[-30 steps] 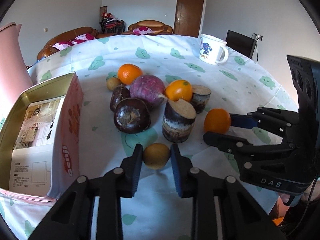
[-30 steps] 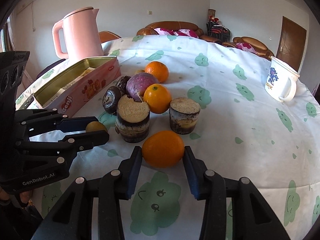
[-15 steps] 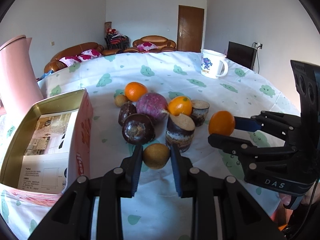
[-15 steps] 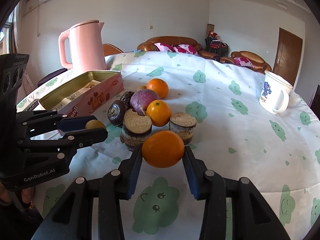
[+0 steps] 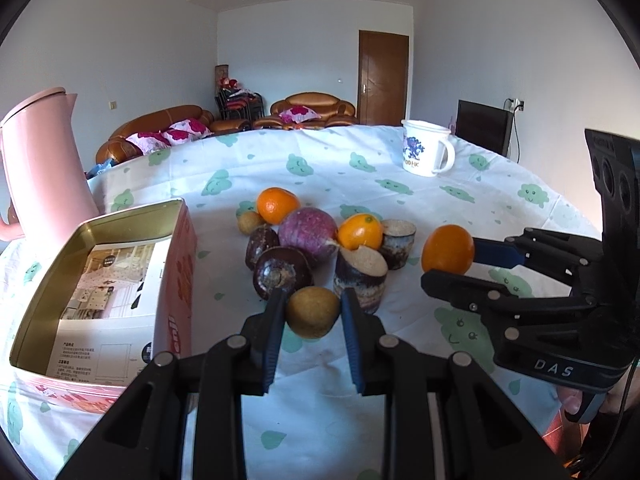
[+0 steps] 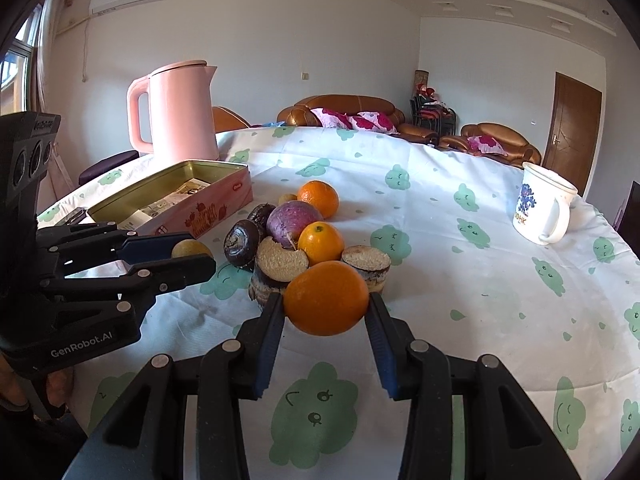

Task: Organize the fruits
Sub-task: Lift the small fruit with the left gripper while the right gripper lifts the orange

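Both fruits have been lifted off the worktop (image 6: 460, 280). The orange (image 6: 326, 298) is clamped in the right tongs (image 6: 326, 312), and the small brown fruit (image 5: 313, 312) in the left tongs (image 5: 313, 320), beside the open tin (image 5: 100, 292). Judged next: transfer into the tin. Legible: "GenRobot.AI", "DAS".

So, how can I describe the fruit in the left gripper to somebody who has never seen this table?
Start at the open pink tin on the cloud-print tablecloth; to its right lies a pile of produce. Just in front of that pile, the left gripper is shut on a small round fruit. It is dull yellow-brown, unlike the bright oranges, including the one in the right gripper.
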`<action>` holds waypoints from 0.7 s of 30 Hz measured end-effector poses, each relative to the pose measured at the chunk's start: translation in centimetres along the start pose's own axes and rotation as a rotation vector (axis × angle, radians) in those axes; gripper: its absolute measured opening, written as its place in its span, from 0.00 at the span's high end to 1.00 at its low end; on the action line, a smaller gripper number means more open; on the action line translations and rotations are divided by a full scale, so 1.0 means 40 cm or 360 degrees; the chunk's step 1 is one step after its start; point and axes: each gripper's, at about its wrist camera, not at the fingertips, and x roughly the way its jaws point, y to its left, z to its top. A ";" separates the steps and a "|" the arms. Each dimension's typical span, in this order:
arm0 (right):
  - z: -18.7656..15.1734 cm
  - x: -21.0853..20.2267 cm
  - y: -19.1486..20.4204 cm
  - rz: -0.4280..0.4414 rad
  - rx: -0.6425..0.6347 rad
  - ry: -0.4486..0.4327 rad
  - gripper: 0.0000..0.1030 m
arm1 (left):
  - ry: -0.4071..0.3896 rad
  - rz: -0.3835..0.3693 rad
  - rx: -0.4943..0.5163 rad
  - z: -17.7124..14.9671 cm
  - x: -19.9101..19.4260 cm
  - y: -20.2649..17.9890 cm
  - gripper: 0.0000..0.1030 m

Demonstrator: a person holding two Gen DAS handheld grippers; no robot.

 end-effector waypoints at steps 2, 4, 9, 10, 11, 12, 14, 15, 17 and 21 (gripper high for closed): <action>-0.001 -0.003 -0.001 -0.0001 0.0002 -0.0016 0.58 | -0.0022 0.0002 0.0002 -0.002 -0.007 0.001 0.72; -0.001 -0.006 -0.002 -0.0003 0.0004 -0.0029 0.58 | -0.0037 0.0003 0.0002 -0.002 -0.010 0.000 0.72; -0.003 -0.015 -0.003 -0.0007 0.0004 -0.0065 0.58 | -0.0085 -0.0003 -0.0003 -0.002 -0.022 0.002 0.72; -0.003 -0.016 -0.003 -0.0009 0.0003 -0.0071 0.58 | -0.0093 -0.0004 -0.0005 -0.002 -0.024 0.002 0.72; -0.003 -0.017 -0.004 -0.0008 0.0002 -0.0075 0.58 | -0.0097 -0.0005 -0.0004 -0.001 -0.025 0.003 0.72; -0.004 -0.017 -0.004 -0.0009 0.0003 -0.0079 0.58 | -0.0101 -0.0003 -0.0005 -0.002 -0.026 0.002 0.72; -0.004 -0.020 -0.004 -0.0010 0.0001 -0.0090 0.58 | -0.0112 -0.0003 -0.0007 -0.002 -0.028 0.002 0.72; -0.005 -0.021 -0.004 -0.0010 -0.0001 -0.0097 0.58 | -0.0118 -0.0002 -0.0008 -0.002 -0.030 0.002 0.72; -0.006 -0.024 -0.002 -0.0011 -0.0010 -0.0107 0.58 | -0.0131 -0.0002 -0.0009 -0.002 -0.034 0.002 0.72; -0.007 -0.027 0.000 -0.0015 -0.0016 -0.0117 0.58 | -0.0156 -0.0004 -0.0010 -0.003 -0.041 0.002 0.72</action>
